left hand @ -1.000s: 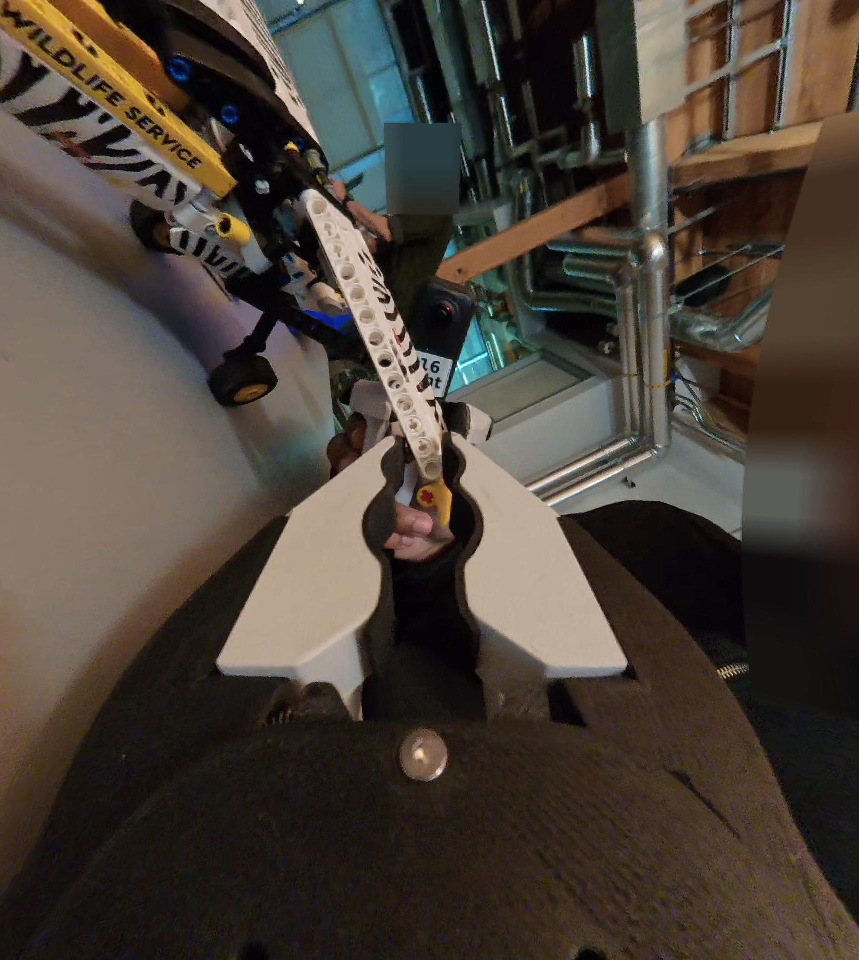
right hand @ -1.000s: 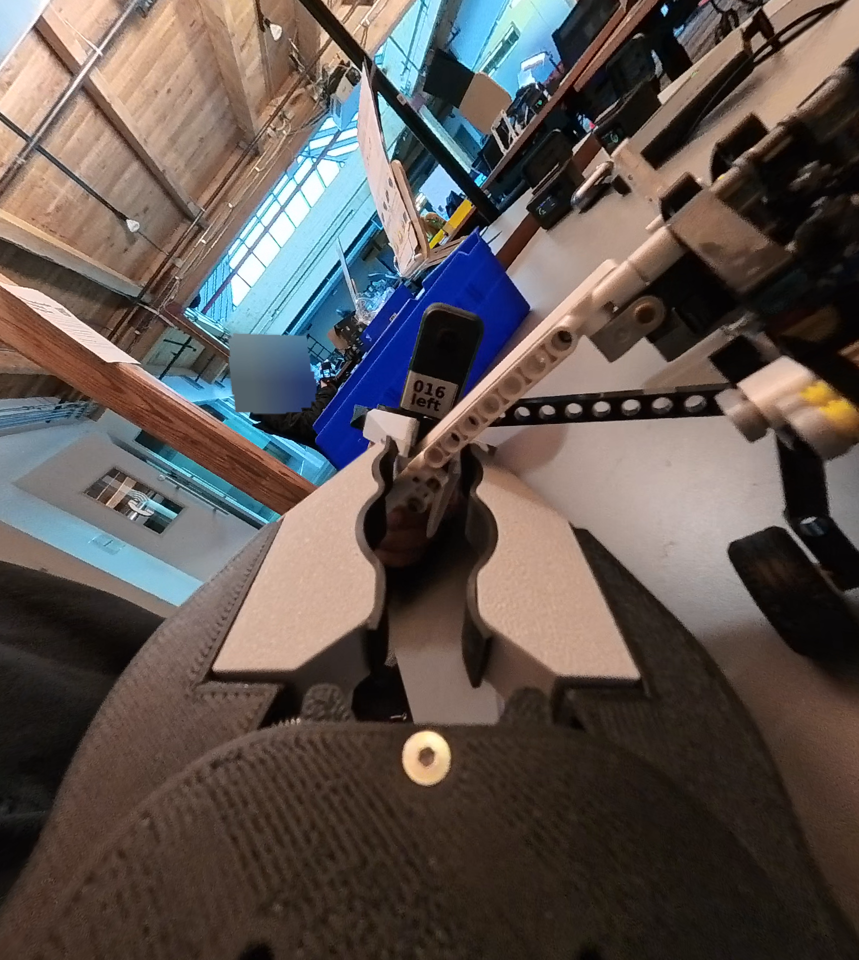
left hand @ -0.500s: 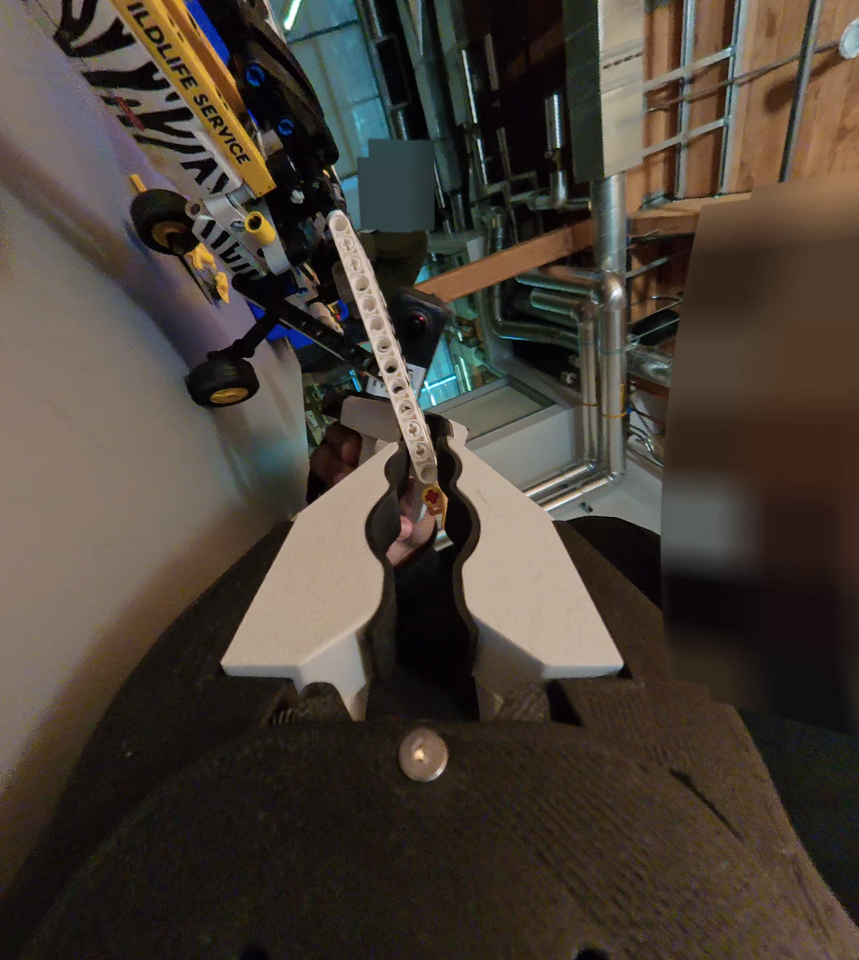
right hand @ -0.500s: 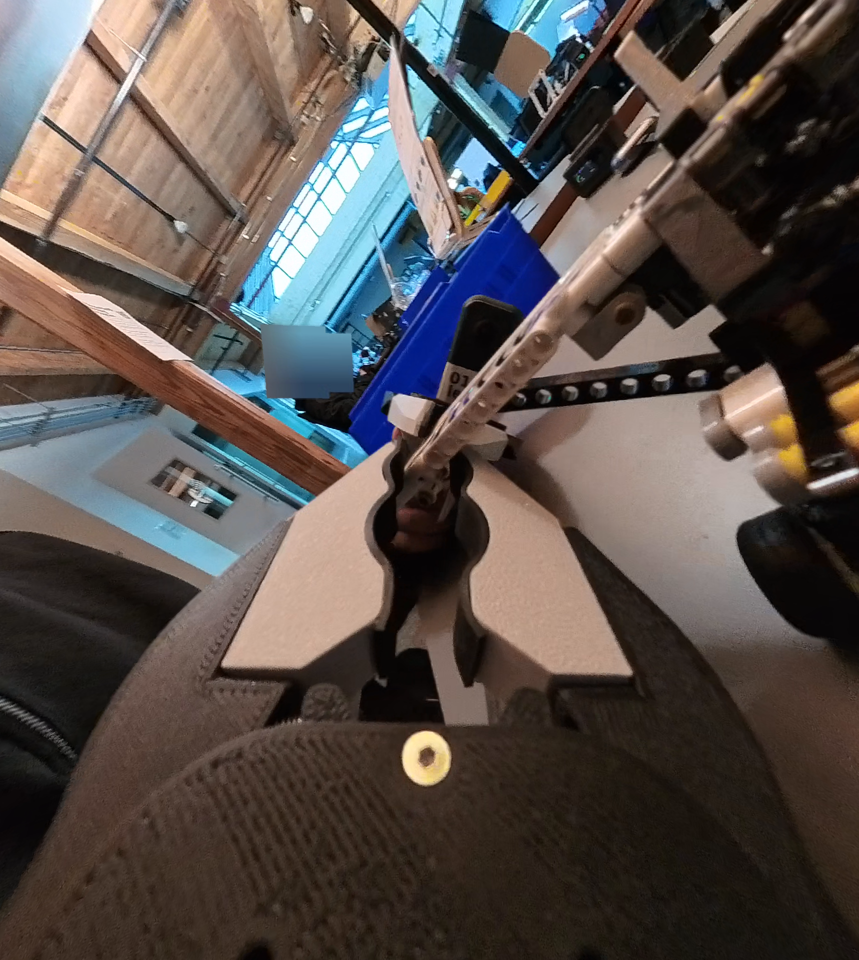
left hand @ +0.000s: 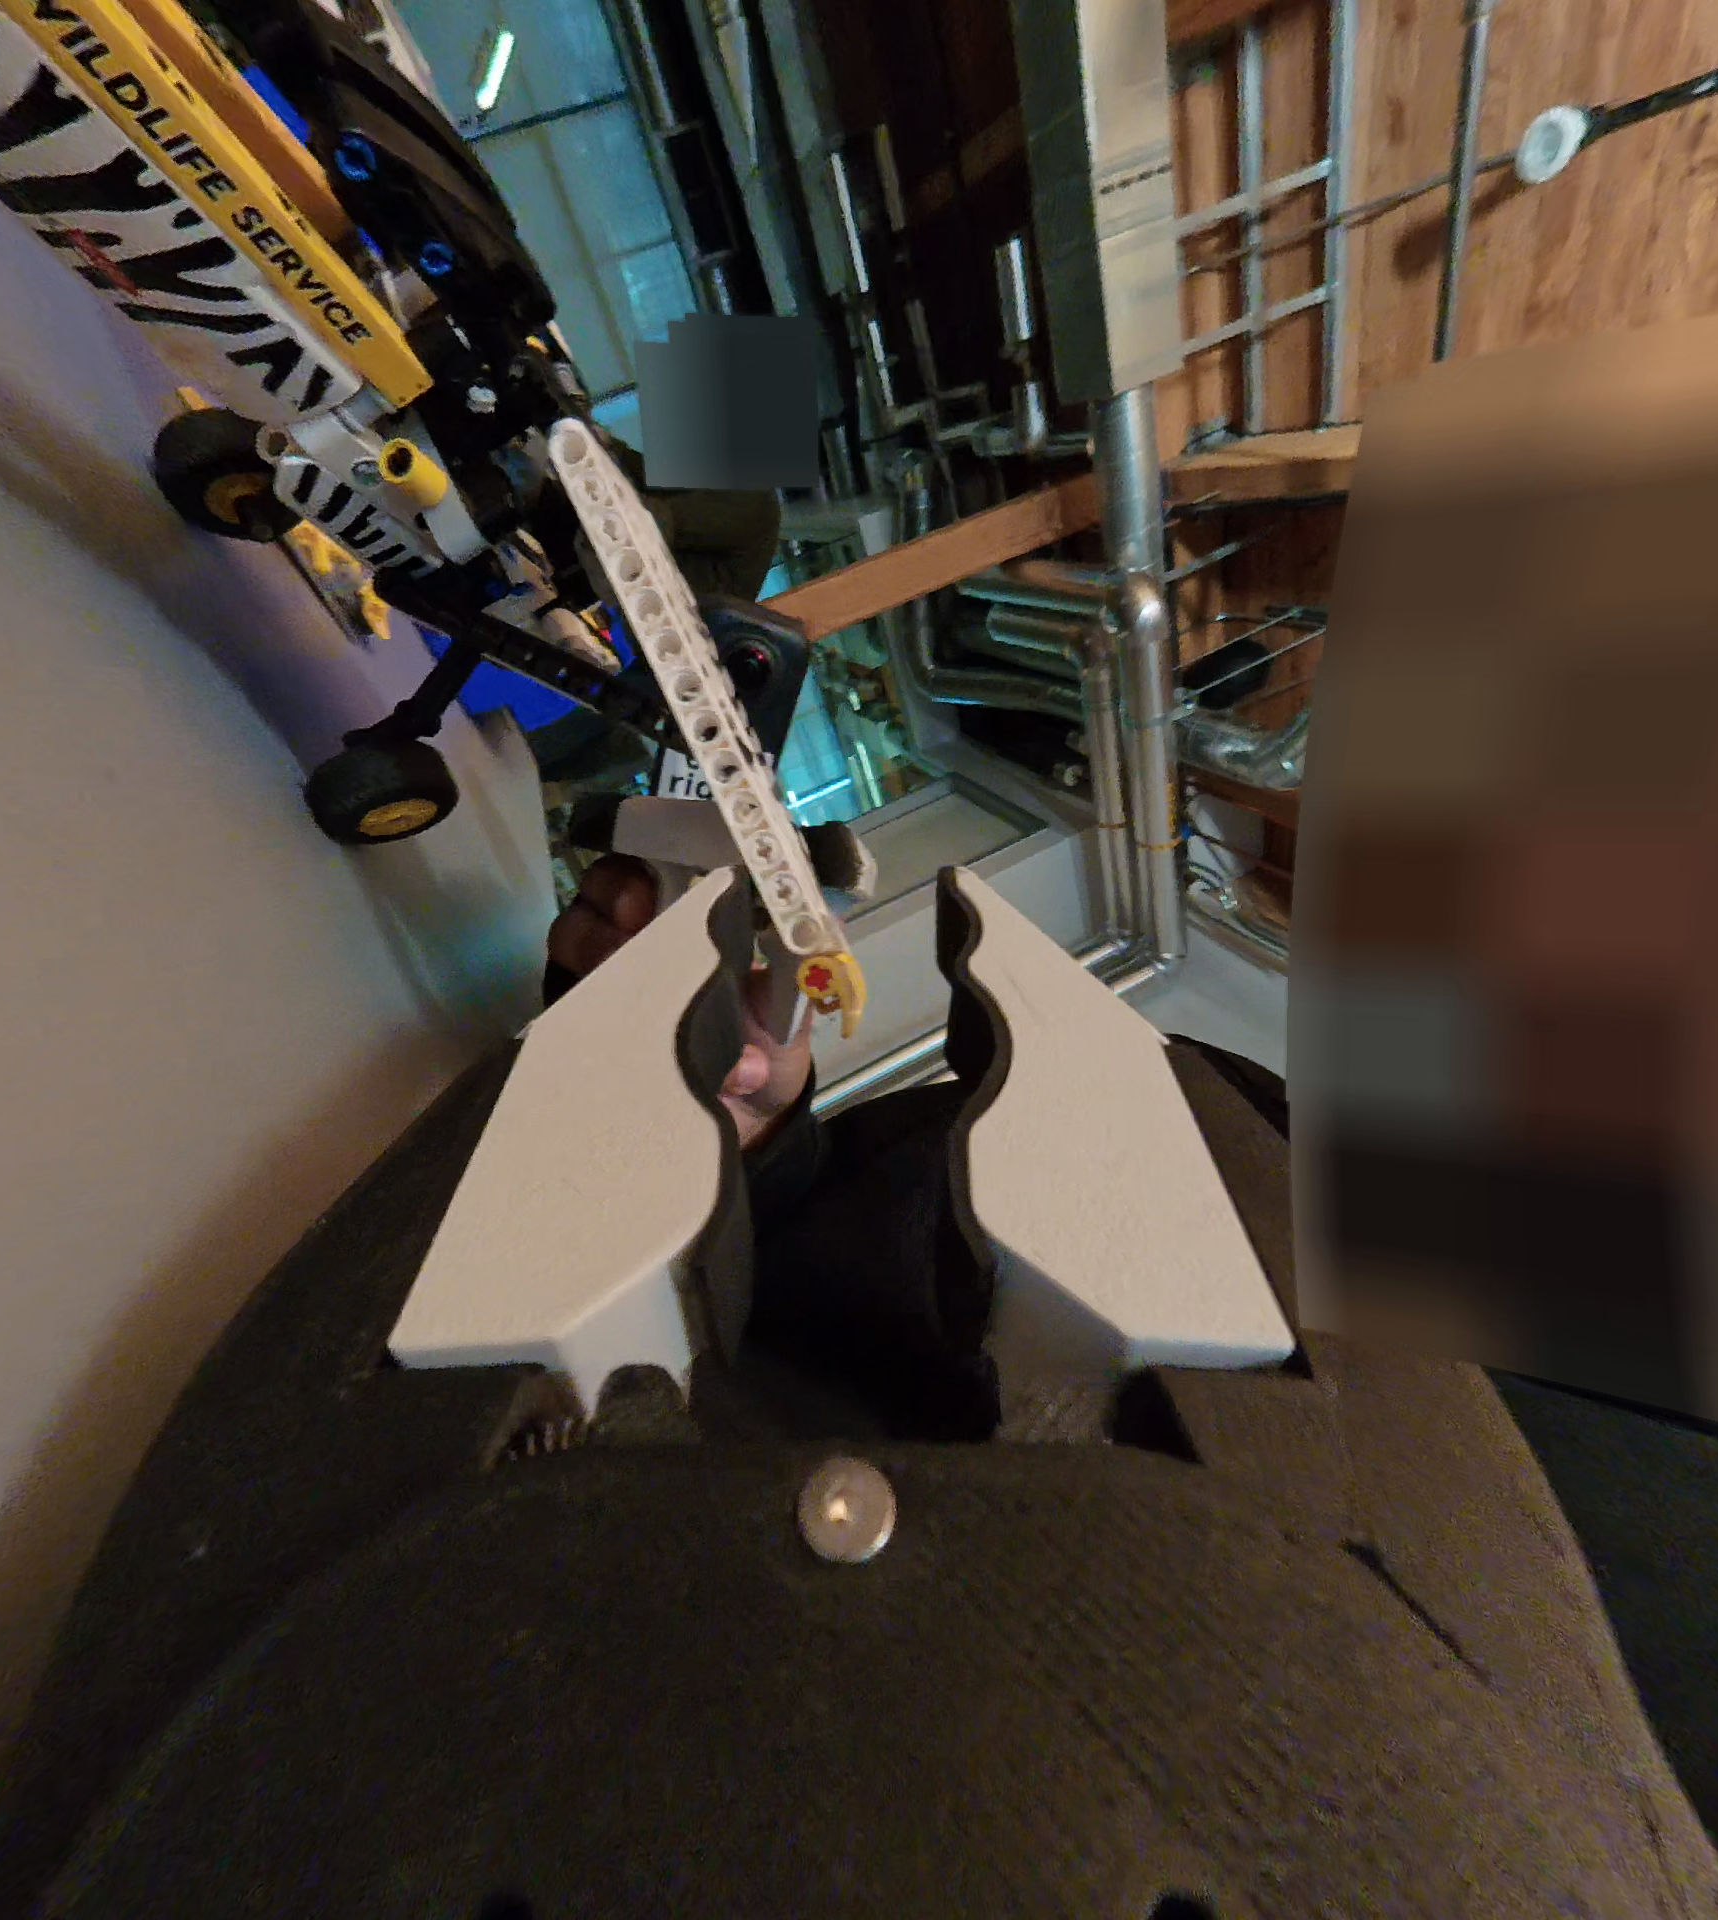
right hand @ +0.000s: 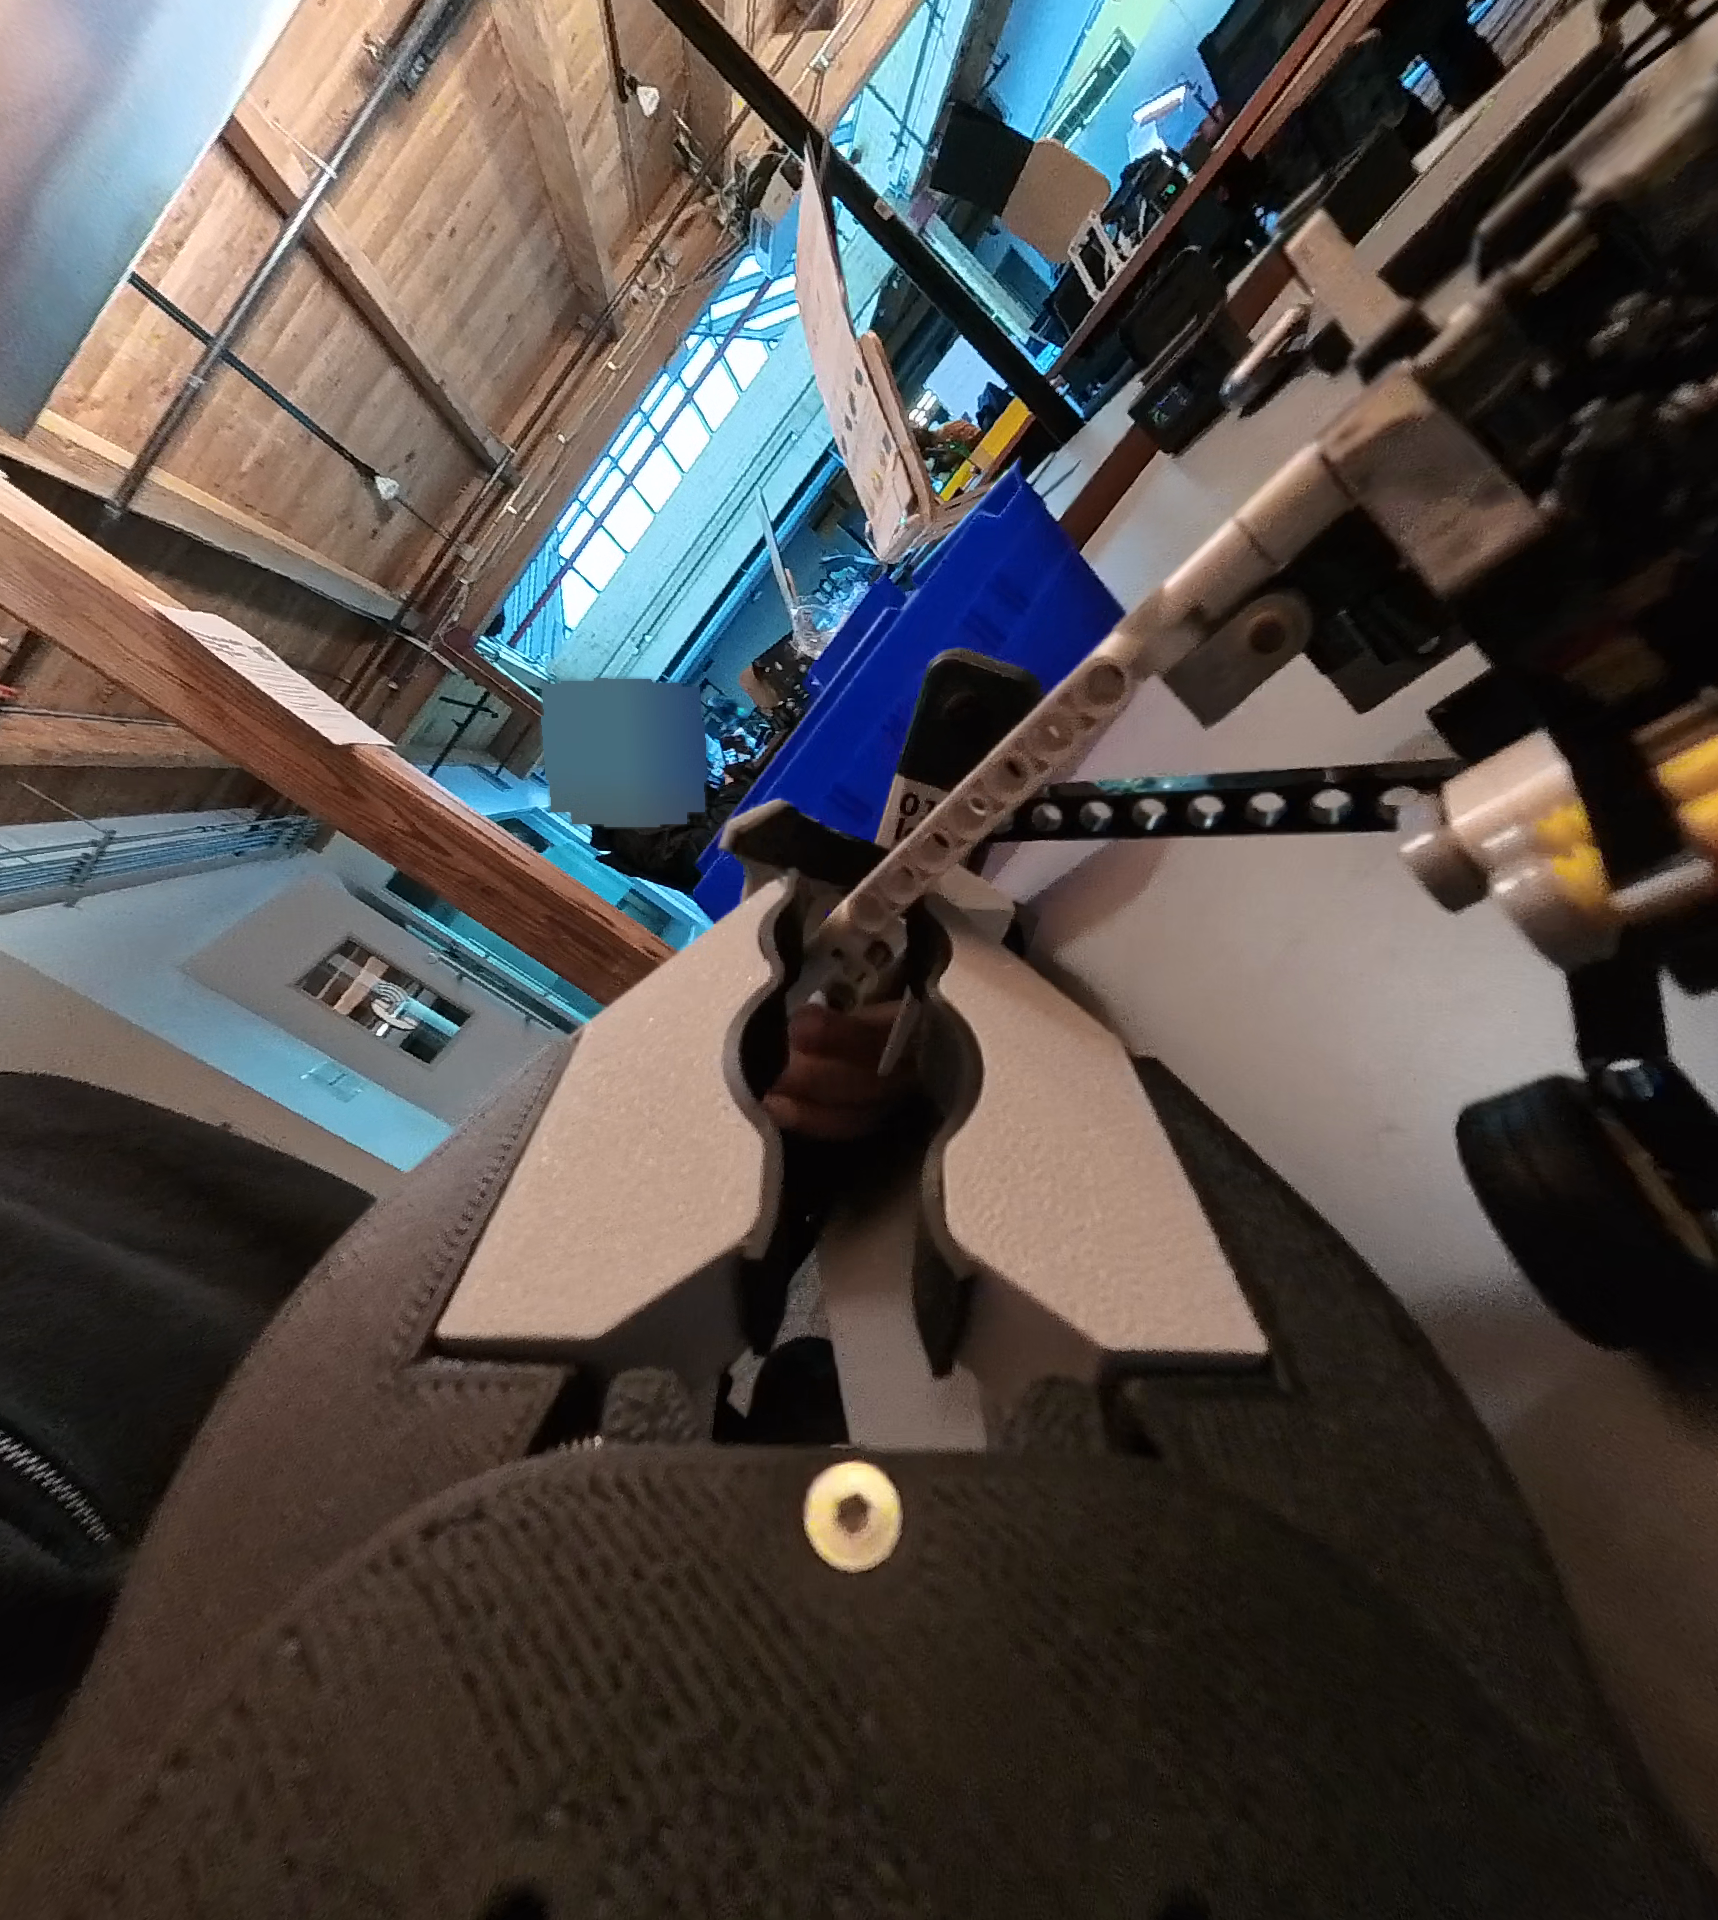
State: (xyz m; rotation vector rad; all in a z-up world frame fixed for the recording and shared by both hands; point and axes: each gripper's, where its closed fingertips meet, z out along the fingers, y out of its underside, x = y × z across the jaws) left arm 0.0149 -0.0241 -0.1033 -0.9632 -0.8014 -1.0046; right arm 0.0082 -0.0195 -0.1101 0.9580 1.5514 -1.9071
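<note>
The left gripper [left hand: 839, 935] stands with its jaws wide apart; the tip of a white perforated beam [left hand: 689, 696], capped by a small yellow piece with a red centre [left hand: 829, 987], lies between them, close against the left pad [left hand: 720, 956] but clear of the right one, so nothing is clamped there. The right gripper [right hand: 860, 940] has its jaws narrow and closed on the same white perforated beam [right hand: 980, 800] at its far end, both pads seeming to press on it. The beam runs back to a zebra-striped toy vehicle [left hand: 242, 270] with yellow trim and small black wheels with yellow hubs [left hand: 382, 790], which sits on a pale table [left hand: 55, 935]; a black perforated beam [right hand: 1239, 805] crosses behind the white one, and blue bins [right hand: 948, 644] stand further off. With one end free, the beam probably hangs on the right grip alone: a sideways pull or twist could pop it off its joint at the vehicle, drag the light model across the table, or let the thin tip slip out of the pads. The open left pad could also knock the yellow end piece.
</note>
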